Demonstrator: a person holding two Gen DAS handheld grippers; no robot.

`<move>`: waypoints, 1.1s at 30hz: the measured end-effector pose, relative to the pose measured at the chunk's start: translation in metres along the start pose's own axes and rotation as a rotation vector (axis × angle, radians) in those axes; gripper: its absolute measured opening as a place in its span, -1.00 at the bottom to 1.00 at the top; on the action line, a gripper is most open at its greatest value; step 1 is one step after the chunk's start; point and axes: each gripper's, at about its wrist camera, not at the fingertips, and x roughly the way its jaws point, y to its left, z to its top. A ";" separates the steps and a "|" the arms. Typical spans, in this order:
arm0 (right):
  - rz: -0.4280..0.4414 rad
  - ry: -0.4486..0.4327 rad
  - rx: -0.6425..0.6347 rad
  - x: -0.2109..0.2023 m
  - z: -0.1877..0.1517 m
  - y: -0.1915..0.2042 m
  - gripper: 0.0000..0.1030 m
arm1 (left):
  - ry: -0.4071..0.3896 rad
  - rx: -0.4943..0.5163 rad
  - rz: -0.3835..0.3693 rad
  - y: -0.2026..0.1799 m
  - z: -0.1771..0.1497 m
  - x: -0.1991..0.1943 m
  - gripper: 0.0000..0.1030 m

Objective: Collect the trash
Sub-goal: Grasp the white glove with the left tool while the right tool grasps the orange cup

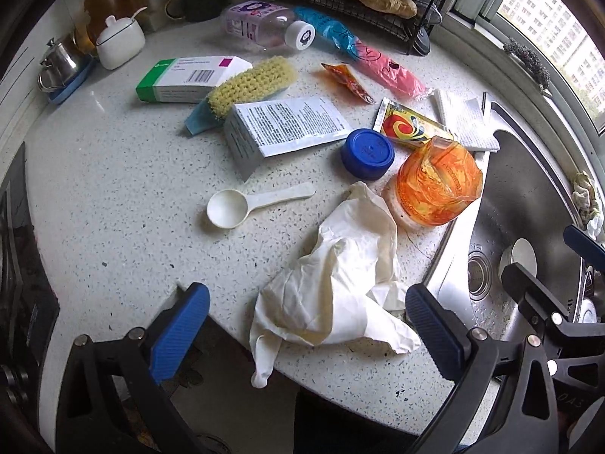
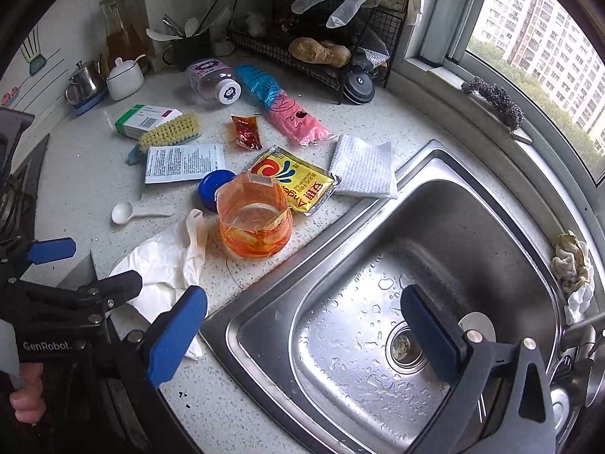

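Step in hand, by my read: approach for a first pick, nothing collected yet. No bin or bag visible in either view, so where the trash goes can't be told.

Left tongs (image 1: pixel 308 325) are spread wide w/ nothing held, pads either side of the crumpled white glove (image 1: pixel 340 276) at lower centre of the left wrist view. The glove lies on the speckled surface (image 1: pixel 113 208), one finger drooping over the near edge. Can't tell if the pads touch it yet. Right tongs (image 2: pixel 302 329) also wide open and empty, hanging over the steel sink (image 2: pixel 472 227) at lower right of the right wrist view.

Other trash, middle of the left wrist view:
- orange plastic wrapper (image 1: pixel 438 185) just beside the glove, upper right of it, close to the sink edge
- blue cap (image 1: pixel 366 153) touching or nearly touching the wrapper
- yellow sachet (image 1: pixel 408 126) behind the cap
- small red sauce packet (image 1: pixel 348 79), pink/blue sleeve (image 1: pixel 363 53) further up
- printed leaflet box (image 1: pixel 280 128), white scoop (image 1: pixel 234 208) to the left

Scrub brush (image 1: pixel 249 83) and folded cloth (image 1: pixel 465 121) are prob. not trash.

Next move: lower the left tongs and close on the bunched middle of the glove, not the loose finger. It's thin and floppy, so pinch a thick fold or it'll slip. Right tongs could go for the orange wrapper; it looks crinkly and light, so grip gently by a wall.
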 end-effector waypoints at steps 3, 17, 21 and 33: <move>-0.007 0.033 0.025 0.012 0.003 -0.003 1.00 | 0.045 0.056 -0.012 -0.004 0.008 0.018 0.99; -0.037 0.107 0.066 0.035 0.002 -0.008 1.00 | 0.115 0.113 0.021 -0.013 0.013 0.056 0.59; -0.036 0.108 0.076 0.036 0.003 -0.010 0.90 | 0.090 0.125 0.041 -0.022 0.018 0.052 -0.07; 0.051 0.067 -0.003 0.034 0.028 0.013 0.90 | -0.037 0.061 -0.011 -0.002 0.031 0.005 -0.94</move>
